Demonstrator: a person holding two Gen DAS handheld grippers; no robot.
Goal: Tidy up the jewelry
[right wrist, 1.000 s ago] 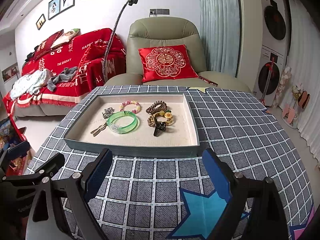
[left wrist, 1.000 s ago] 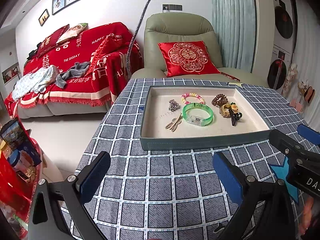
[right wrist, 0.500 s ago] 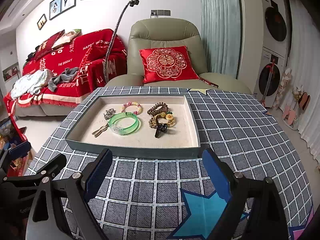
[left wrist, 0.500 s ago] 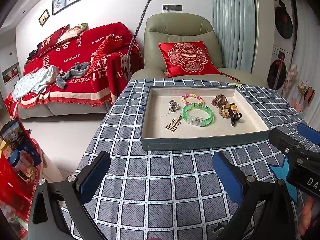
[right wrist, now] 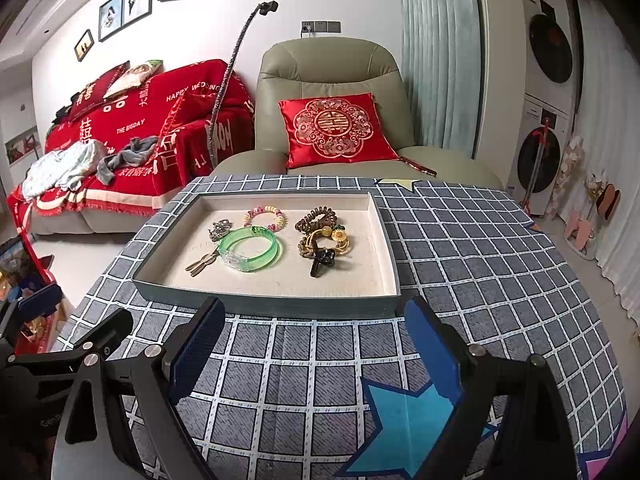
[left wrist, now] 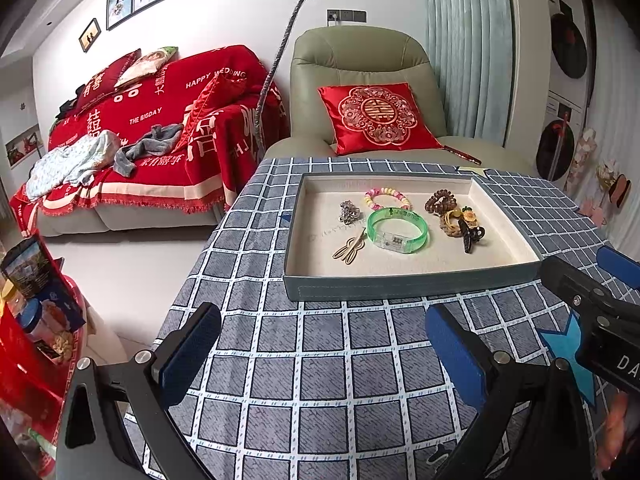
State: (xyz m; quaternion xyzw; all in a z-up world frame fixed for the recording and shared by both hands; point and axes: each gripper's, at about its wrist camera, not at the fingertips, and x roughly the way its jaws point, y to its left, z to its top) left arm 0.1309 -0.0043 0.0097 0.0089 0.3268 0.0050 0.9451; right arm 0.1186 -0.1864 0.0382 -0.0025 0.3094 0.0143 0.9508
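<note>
A shallow grey tray (left wrist: 408, 284) (right wrist: 264, 303) with a beige lining sits on the checked tablecloth. Inside lie a green bangle (left wrist: 397, 230) (right wrist: 250, 249), a pastel bead bracelet (left wrist: 387, 197) (right wrist: 265, 216), a silver brooch (left wrist: 349, 211) (right wrist: 219, 229), a gold hairpin (left wrist: 350, 249) (right wrist: 202, 263), a brown coil hair tie (left wrist: 441, 200) (right wrist: 316, 218) and a heap of braided ties with a dark clip (left wrist: 462, 226) (right wrist: 323, 249). My left gripper (left wrist: 324, 348) stands open before the tray's front wall, holding nothing. My right gripper (right wrist: 314, 350) is open too, empty, close to the tray's front edge.
A green armchair (right wrist: 332, 92) with a red cushion stands behind the table. A red-covered sofa (left wrist: 140, 128) with loose clothes fills the left. A gooseneck stand (left wrist: 276, 68) rises at the table's far left corner. Red boxes (left wrist: 28, 320) sit low left of the table.
In the right wrist view the scene sits slightly lower in the picture than a second ago. The left wrist view looks the same. Both grippers remain open.
</note>
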